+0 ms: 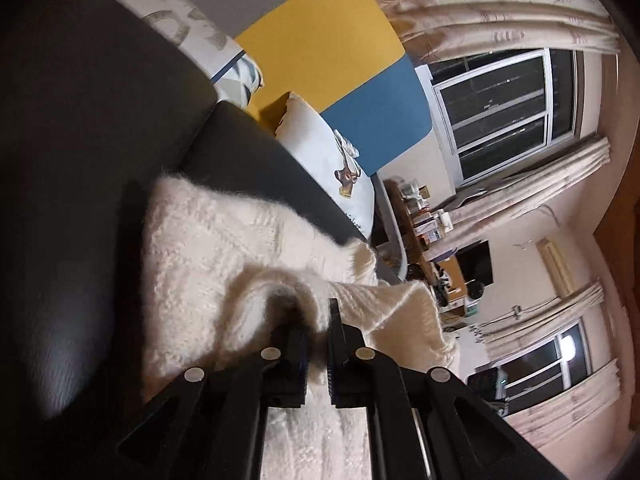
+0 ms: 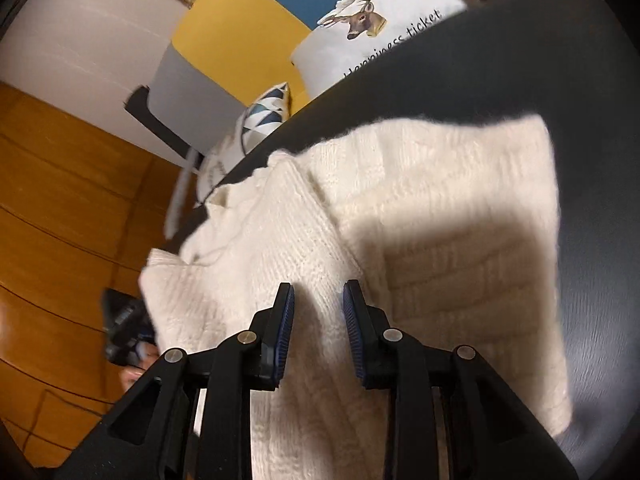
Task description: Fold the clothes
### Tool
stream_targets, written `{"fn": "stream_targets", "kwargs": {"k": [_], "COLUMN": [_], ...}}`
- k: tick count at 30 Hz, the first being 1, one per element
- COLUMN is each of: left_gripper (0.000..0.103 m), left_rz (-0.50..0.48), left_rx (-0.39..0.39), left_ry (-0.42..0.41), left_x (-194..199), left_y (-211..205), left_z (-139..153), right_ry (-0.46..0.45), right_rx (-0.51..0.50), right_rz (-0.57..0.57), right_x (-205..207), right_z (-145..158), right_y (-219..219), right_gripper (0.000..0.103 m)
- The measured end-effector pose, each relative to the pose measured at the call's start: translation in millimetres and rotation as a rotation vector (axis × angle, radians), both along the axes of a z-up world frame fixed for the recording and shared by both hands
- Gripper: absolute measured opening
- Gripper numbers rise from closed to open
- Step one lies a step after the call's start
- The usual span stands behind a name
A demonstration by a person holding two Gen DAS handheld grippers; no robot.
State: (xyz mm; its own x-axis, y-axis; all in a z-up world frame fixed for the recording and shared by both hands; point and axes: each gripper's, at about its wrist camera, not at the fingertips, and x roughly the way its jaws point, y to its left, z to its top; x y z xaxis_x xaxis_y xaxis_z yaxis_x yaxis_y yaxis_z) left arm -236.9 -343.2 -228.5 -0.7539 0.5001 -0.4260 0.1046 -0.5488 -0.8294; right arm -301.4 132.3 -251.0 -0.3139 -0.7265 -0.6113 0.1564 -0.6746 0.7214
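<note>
Garment: a cream knitted sweater point(image 2: 440, 216) lay spread on a dark sofa seat point(image 2: 592, 240), partly doubled over on itself, one knit band running up its middle.
Left claw point(image 1: 318, 344): its fingers stood nearly together, pinching a raised fold of the sweater's knit between the pads.
Right claw point(image 2: 319, 320): its fingers stood apart, ribbed blue pads point(image 2: 285, 332) facing each other over the central band of knit; whether the pads touched the fabric could not be told.
Sweater edge: in the left wrist view, a folded portion point(image 1: 400, 312) hung toward the seat's front edge.
Cushions: a white cushion with a deer print and lettering point(image 2: 384, 28) and a blue triangle-patterned one point(image 2: 264, 114) stood behind the sweater.
Surroundings: wooden floor point(image 2: 60, 208) beside the sofa; curtained windows point(image 1: 508, 112) across the room.
</note>
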Motion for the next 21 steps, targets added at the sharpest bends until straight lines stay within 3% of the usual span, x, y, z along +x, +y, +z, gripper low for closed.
{"fn": "stream_targets", "kwargs": {"k": [4,8,10,12,15,21], "left_gripper": [0.007,0.007,0.007,0.007,0.007,0.007], "left_rz": [-0.016,-0.038,-0.051,-0.046,-0.035,-0.054], "left_rx": [-0.052,-0.05,-0.058,-0.066,-0.034,-0.055], "left_ry": [-0.026,-0.048,-0.053,-0.057,-0.064,-0.052], "left_x": [49,89,99,102,100,95], "left_y": [7,6,5,5,4,7], "left_z": [3,10,14,16,14,12], "right_ry": [-0.014,-0.011,0.032,0.084,0.092,0.05], "right_rx": [-0.103,-0.123,-0.064,-0.003,0.094,0.223], "right_rz": [0.002,0.081,0.136,0.187,0.236,0.304], "right_x": [45,88,89,86,68,52], "right_z": [-9,-2,15,33,38,17], "right_y": [18,25,17,7,-6,-19], "right_gripper": [0.028,0.032,0.06,0.072,0.073,0.076]}}
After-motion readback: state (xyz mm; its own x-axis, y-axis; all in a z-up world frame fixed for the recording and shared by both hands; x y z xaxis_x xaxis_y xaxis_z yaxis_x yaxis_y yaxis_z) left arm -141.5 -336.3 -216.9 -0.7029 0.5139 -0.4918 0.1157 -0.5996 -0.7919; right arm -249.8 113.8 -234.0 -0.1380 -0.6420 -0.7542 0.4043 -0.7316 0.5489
